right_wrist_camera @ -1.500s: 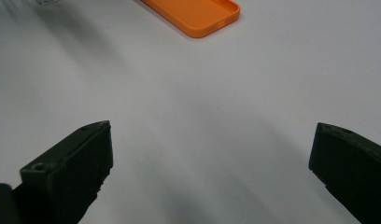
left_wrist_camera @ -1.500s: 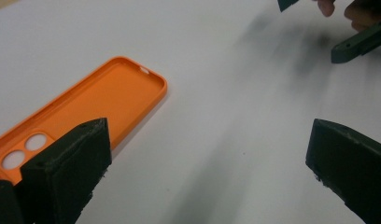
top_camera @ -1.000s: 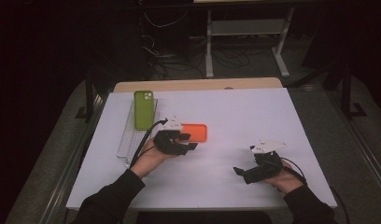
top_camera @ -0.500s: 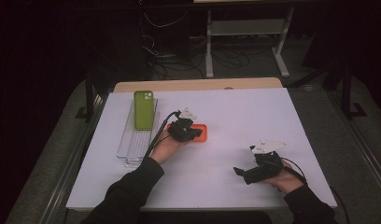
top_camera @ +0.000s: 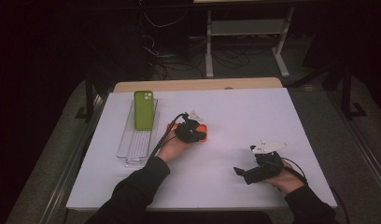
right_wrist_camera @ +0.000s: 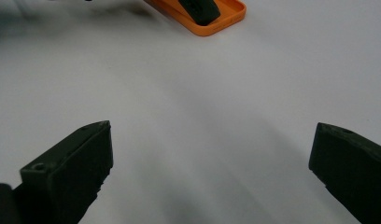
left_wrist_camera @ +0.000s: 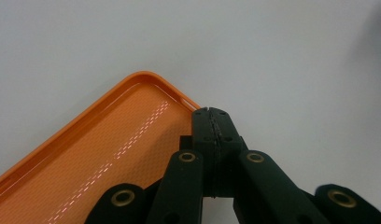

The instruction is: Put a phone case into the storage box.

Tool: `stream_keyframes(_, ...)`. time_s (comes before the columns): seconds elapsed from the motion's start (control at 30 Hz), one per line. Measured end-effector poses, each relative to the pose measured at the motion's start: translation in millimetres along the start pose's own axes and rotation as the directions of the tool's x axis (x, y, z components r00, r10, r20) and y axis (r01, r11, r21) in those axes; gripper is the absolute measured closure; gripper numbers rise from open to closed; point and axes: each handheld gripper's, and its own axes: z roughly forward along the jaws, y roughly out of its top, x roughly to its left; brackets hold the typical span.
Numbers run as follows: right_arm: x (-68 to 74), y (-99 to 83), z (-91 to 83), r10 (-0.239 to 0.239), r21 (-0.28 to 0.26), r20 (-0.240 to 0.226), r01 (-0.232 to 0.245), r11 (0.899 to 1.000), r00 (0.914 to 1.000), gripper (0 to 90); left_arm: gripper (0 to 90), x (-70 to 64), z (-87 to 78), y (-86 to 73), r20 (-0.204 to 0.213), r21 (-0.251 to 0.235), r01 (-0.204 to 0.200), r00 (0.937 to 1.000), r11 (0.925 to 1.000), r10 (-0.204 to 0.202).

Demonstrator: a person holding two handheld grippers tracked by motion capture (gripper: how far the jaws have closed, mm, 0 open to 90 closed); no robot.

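Left gripper now farther and to the right of where it was a second ago, over the orange case near the table middle, no longer short of it. In the left gripper view, jaws pressed together at the tips, sitting at the case rim near its corner; possibly pinching the thin edge, though too hidden by the jaws to say for sure. Case lying flat, open side up, just right of the clear tray. Green phone resting on the tray's far end, same place as before. Right gripper unmoved at the near right, low over bare table, held by the right hand. In the right gripper view, jaws wide apart with nothing between them, the case far ahead with the other gripper's black tip lying in it. Left sleeve stretched farther forward than half a second ago.
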Motion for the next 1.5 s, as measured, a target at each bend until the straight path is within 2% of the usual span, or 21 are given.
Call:
stream_keyframes(0.27,-0.4,0.0,-0.2,-0.005,-0.004,0.005,0.005,1.000,1.0000,0.0,89.8,-6.4,0.0,0.4,0.037,0.013,-0.012,0.9992,0.9998,0.011)
stream_keyframes(0.47,-0.9,0.2,-0.7,-0.006,-0.006,0.006,0.006,1.000,1.0000,0.0,89.8,-24.4,1.1,0.4,0.083,0.016,-0.031,0.9961,0.9994,0.030)
stream_keyframes(0.5,-1.0,0.3,-0.8,-0.007,-0.006,0.007,0.007,1.000,1.0000,0.0,89.8,-26.5,0.4,0.5,0.089,0.028,-0.059,0.9944,0.9978,0.057)
stream_keyframes(0.57,-1.0,0.4,-1.0,-0.009,-0.006,0.008,0.009,1.000,0.9999,0.0,89.8,-32.9,0.8,0.4,0.127,0.028,-0.054,0.9907,0.9981,0.050)
stream_keyframes(0.6,-0.5,0.6,-1.0,-0.004,-0.006,0.006,0.004,1.000,1.0000,0.0,89.8,-36.4,0.8,0.5,0.132,0.033,-0.071,0.9890,0.9969,0.066)
stream_keyframes(0.63,-0.4,0.6,-1.0,-0.004,-0.006,0.006,0.004,1.000,1.0000,0.0,89.8,-41.8,1.9,0.1,0.137,0.022,-0.065,0.9887,0.9977,0.061)
stream_keyframes(0.7,-0.7,0.9,-1.3,-0.013,-0.010,0.007,0.013,1.000,0.9999,0.0,89.8,-46.9,1.1,0.0,0.160,0.043,-0.106,0.9822,0.9935,0.097)
stream_keyframes(0.73,-0.6,1.0,-1.4,-0.012,-0.011,0.007,0.012,1.000,0.9999,0.0,89.8,-52.6,1.7,-0.7,0.171,0.039,-0.101,0.9809,0.9941,0.093)
stream_keyframes(0.77,-1.1,0.9,-1.6,-0.019,-0.012,0.007,0.019,1.000,0.9998,0.0,89.8,-53.4,0.5,-0.6,0.180,0.056,-0.136,0.9759,0.9891,0.124)
stream_keyframes(0.8,-0.9,0.9,-1.7,-0.015,-0.012,0.006,0.015,1.000,0.9999,0.0,89.8,-58.4,1.3,-1.6,0.187,0.044,-0.125,0.9756,0.9911,0.115)
stream_keyframes(0.87,-0.4,0.9,-1.8,-0.008,-0.010,0.006,0.008,1.000,0.9999,0.0,89.8,-65.2,0.7,-2.6,0.204,0.048,-0.150,0.9692,0.9874,0.138)
stream_keyframes(0.9,-0.3,0.9,-1.7,-0.004,-0.009,0.006,0.004,1.000,1.0000,0.0,89.8,-68.8,0.2,-3.4,0.210,0.054,-0.165,0.9660,0.9847,0.151)
stream_keyframes(0.93,-0.3,0.9,-1.7,-0.005,-0.009,0.007,0.005,1.000,1.0000,0.0,89.8,-73.5,-0.1,-4.3,0.214,0.053,-0.160,0.9660,0.9857,0.145)
stream_keyframes(1.03,0.2,0.7,-1.3,-0.007,-0.001,0.004,0.007,1.000,1.0000,0.0,89.8,-81.1,-2.8,-5.8,0.233,0.064,-0.195,0.9567,0.9788,0.175)
stream_keyframes(1.1,0.6,0.6,-1.1,-0.007,0.003,0.002,0.007,1.000,1.0000,0.0,89.8,-85.6,-3.7,-7.3,0.232,0.059,-0.207,0.9542,0.9765,0.188)
stream_keyframes(1.17,-0.3,0.6,-0.6,-0.016,0.000,0.006,0.016,1.000,0.9999,0.0,89.7,-86.4,-3.7,-8.0,0.233,0.048,-0.190,0.9567,0.9806,0.174)
stream_keyframes(1.2,-0.2,0.7,-0.3,-0.014,0.000,0.006,0.014,1.000,0.9999,0.0,89.7,-83.3,-5.2,-7.1,0.237,0.052,-0.212,0.9519,0.9758,0.195)
stream_keyframes(1.3,-0.1,0.6,-0.2,-0.013,0.000,0.005,0.013,1.000,0.9999,0.0,85.5,-79.3,-11.6,-4.9,0.229,0.028,-0.189,0.9571,0.9816,0.177)
stream_keyframes(1.33,-0.3,0.5,-0.4,-0.015,0.000,0.005,0.015,1.000,0.9999,0.0,83.3,-77.6,-16.5,-3.7,0.225,0.014,-0.171,0.9605,0.9852,0.163)
stream_keyframes(1.4,-0.1,0.3,-0.5,-0.005,-0.002,0.005,0.005,1.000,1.0000,0.0,79.5,-73.0,-24.4,-2.3,0.221,-0.004,-0.165,0.9618,0.9863,0.162)
stream_keyframes(1.5,-0.3,-0.1,-0.9,-0.008,-0.001,0.007,0.008,1.000,0.9999,0.0,72.1,-65.4,-38.4,-2.4,0.204,-0.034,-0.137,0.9687,0.9900,0.141)
